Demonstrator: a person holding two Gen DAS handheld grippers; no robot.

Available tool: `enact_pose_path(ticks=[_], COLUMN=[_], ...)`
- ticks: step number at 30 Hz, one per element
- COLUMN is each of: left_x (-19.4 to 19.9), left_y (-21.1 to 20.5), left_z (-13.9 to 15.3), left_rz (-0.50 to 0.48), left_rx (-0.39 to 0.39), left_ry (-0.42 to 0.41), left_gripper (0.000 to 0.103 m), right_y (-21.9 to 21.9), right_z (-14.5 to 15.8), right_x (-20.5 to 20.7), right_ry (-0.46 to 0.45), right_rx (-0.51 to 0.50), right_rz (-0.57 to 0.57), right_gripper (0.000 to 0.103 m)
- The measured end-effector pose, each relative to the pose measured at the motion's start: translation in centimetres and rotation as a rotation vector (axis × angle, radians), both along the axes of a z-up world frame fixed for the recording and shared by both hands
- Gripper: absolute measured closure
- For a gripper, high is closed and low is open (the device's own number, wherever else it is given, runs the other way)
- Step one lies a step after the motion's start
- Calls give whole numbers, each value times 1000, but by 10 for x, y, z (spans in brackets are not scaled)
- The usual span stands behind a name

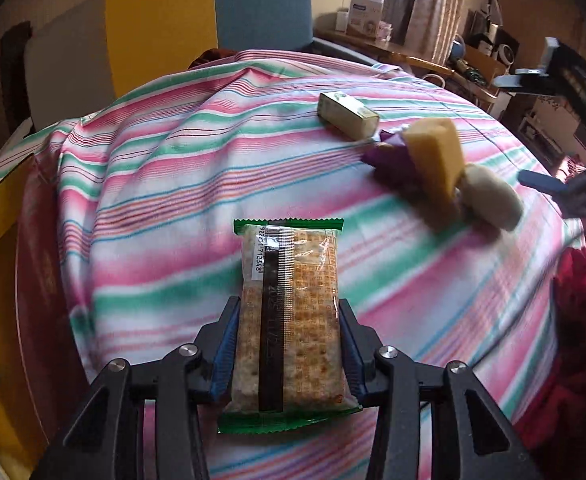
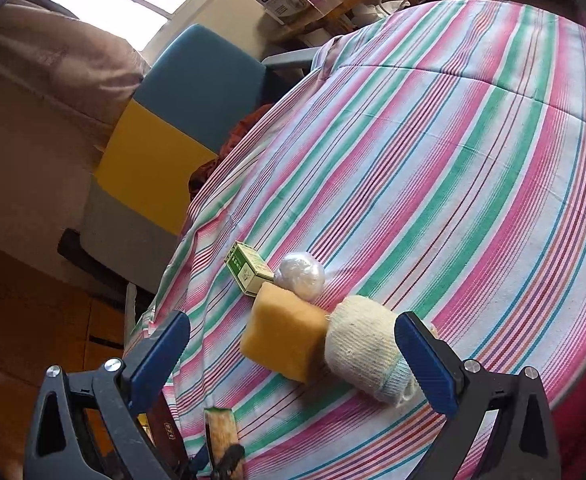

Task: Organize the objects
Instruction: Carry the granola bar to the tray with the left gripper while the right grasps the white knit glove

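My left gripper (image 1: 289,312) is shut on a green-edged cracker packet (image 1: 291,312), held above the striped tablecloth (image 1: 153,200). On the cloth to the right lie a small cream and green box (image 1: 347,114), a purple wrapper (image 1: 389,158), a yellow sponge (image 1: 439,160) and a rolled white sock (image 1: 491,196). My right gripper (image 2: 293,352) is open, its jaws wide on either side of the sponge (image 2: 285,332) and the sock (image 2: 363,346), close above them. Behind these lie the box (image 2: 249,268) and a clear plastic ball (image 2: 299,274). The cracker packet (image 2: 223,432) shows at the bottom edge.
A blue, yellow and grey chair (image 1: 161,28) stands beyond the table's far edge. Wooden shelves with boxes and clutter (image 1: 373,20) are at the back right. The tablecloth hangs over the table edge at the left (image 2: 173,300).
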State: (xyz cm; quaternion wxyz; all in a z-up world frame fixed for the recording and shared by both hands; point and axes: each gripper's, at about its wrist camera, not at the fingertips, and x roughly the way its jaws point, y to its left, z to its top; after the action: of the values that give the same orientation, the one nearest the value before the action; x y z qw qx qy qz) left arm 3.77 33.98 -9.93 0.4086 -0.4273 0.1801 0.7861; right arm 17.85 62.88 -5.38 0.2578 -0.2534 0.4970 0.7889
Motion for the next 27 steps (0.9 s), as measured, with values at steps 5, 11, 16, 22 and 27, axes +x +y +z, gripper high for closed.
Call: enact_pose_path(ticks=[5,11,16,22,27], left_x=[5,10,11,11,11], left_y=[-8,-14,-16,-17,-18], left_z=[-2,-4,-5,-6,-6], left_rz=[-16,-29,-36,-30,-28], left_rx=[34,62,79,94,101], left_ry=[9,36,46,45,41], left_gripper=[57,57,57,57,57], right_y=[-5,-4,-1,3,5], right_z=[-2,-7,-23,-38,-45], right_x=[-9,-7,-18,-23,-27], right_ry=[-97,-218,-308,-386,-469], right_rx=[39,81,49,21,35], right_rz=[9,-45,-1,18,39], right_gripper=[0,0,0,0,29])
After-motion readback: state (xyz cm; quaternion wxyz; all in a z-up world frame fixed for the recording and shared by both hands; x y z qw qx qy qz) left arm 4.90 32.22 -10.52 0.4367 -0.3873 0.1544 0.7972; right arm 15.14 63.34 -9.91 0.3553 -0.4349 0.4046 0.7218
